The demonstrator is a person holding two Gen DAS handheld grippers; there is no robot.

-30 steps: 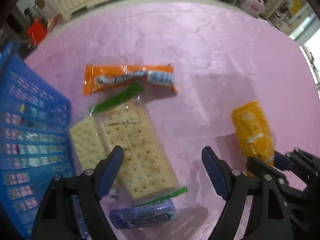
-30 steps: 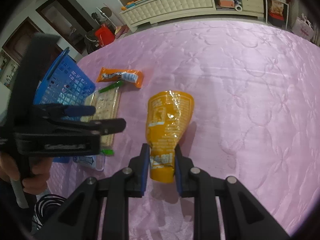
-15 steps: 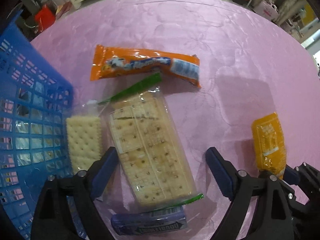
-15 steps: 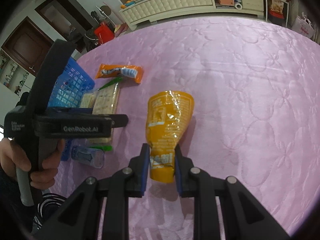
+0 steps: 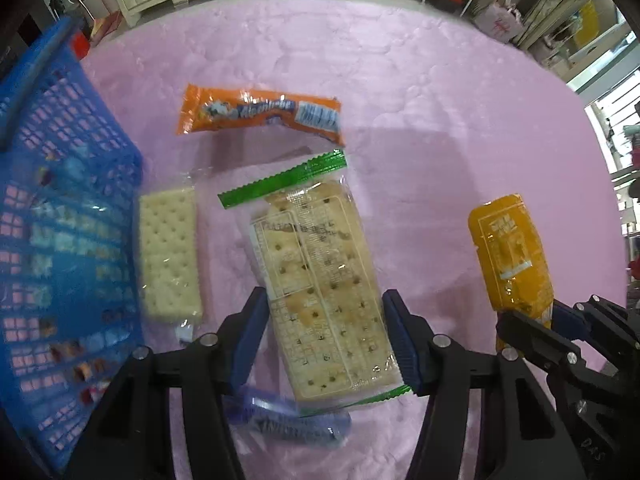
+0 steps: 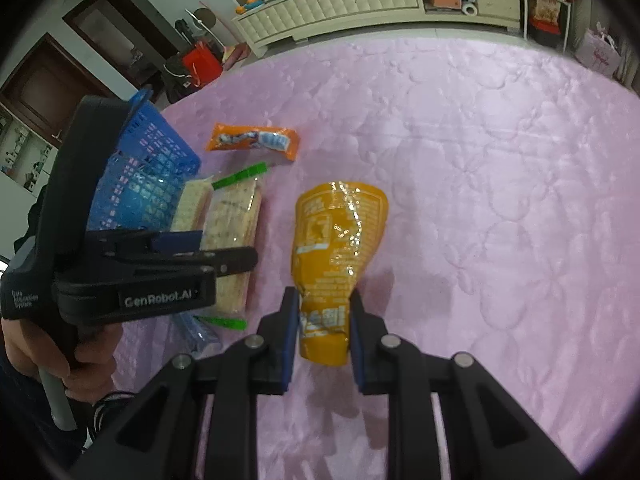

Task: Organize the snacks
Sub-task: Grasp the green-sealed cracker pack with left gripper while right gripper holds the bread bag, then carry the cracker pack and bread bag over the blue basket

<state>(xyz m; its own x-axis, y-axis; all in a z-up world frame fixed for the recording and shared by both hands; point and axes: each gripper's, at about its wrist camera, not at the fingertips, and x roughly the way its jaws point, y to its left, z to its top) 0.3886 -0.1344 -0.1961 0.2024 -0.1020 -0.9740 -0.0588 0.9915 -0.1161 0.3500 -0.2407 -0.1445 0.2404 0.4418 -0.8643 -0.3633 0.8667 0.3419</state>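
in the left wrist view, the left tongs [image 5: 325,338] straddle the large cracker pack [image 5: 320,280], blue pads at both its long edges (whether they press it, i cannot tell). a small cracker pack [image 5: 169,256] lies just left, beside the blue basket [image 5: 60,240]. an orange wrapper [image 5: 260,114] lies beyond them on the pink surface [image 5: 400,80], and a blurred blue packet [image 5: 296,420] sits under the pack's near end. in the right wrist view, the right tongs [image 6: 323,334] pinch the lower end of the yellow pouch [image 6: 338,240], which lies on the surface right of the crackers.
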